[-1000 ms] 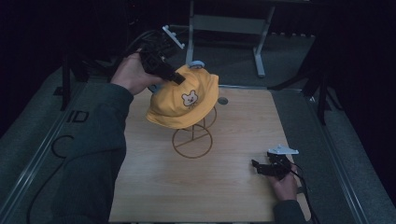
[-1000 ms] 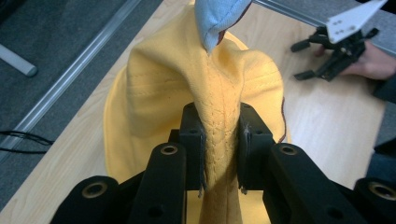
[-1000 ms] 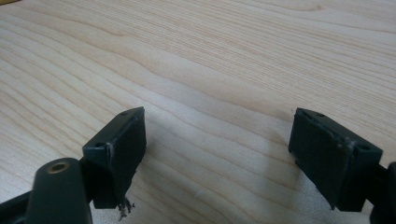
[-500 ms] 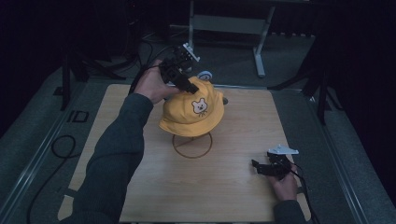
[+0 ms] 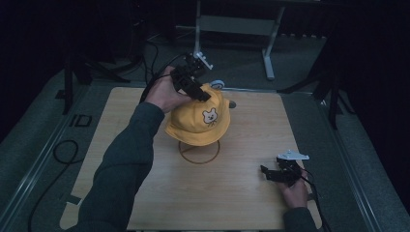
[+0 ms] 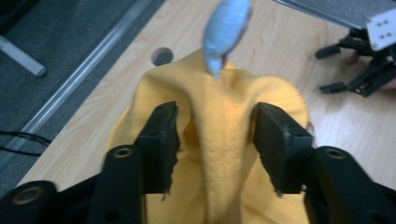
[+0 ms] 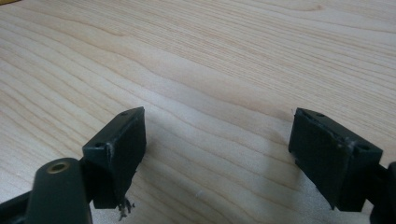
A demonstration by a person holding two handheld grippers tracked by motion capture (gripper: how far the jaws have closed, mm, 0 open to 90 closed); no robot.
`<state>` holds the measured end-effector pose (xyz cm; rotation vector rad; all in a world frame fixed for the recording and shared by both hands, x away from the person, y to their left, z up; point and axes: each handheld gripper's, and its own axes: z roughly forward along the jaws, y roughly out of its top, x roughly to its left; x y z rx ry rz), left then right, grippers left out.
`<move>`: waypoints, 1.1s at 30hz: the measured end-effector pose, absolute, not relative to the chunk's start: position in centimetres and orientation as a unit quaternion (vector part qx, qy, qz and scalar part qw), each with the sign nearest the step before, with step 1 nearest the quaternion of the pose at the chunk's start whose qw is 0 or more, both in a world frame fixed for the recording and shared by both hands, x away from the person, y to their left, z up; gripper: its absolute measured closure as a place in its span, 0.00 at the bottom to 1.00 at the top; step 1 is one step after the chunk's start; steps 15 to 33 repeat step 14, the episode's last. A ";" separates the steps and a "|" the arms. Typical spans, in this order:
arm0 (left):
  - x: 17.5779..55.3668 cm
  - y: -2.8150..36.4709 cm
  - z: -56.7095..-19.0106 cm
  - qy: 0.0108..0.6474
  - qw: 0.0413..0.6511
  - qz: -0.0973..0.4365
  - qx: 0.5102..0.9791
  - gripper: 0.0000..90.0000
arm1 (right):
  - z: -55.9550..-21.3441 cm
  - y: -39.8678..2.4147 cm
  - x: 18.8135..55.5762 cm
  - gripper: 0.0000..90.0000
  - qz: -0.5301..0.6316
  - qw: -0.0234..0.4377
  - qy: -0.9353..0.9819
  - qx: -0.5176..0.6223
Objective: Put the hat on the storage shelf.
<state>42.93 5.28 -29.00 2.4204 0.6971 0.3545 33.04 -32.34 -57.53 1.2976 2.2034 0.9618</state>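
Hat (image 5: 200,121) sitting on wire stand (image 5: 199,152)
Letting go with left gripper (image 5: 205,94), fingers just opening around crown fold; lifting straight off, not dragging fabric.

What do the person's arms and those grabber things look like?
Both arms wear dark grey-green sleeves. The left gripper and right gripper are black, with blocky flat jaws. Each carries a pale grey three-cornered plate on top and trails a black cable.

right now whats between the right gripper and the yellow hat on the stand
Bare wooden table; the high view shows nothing lying between the right gripper and the yellow hat on its wire stand.
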 end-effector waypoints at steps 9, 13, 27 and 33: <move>41.5 8.4 -27.7 0.279 0.367 0.149 0.875 0.33 | -57.5 -32.3 33.0 0.21 0.345 0.203 0.790 0.465; 40.8 10.4 -27.2 0.297 0.389 0.160 0.857 0.32 | -57.5 -32.3 33.0 0.21 0.345 0.203 0.790 0.465; 40.7 10.8 -27.2 0.302 0.391 0.161 0.854 0.32 | -57.5 -32.3 33.0 0.21 0.345 0.203 0.789 0.466; 40.7 10.8 -27.2 0.302 0.391 0.161 0.854 0.32 | -57.5 -32.3 33.0 0.21 0.345 0.203 0.789 0.466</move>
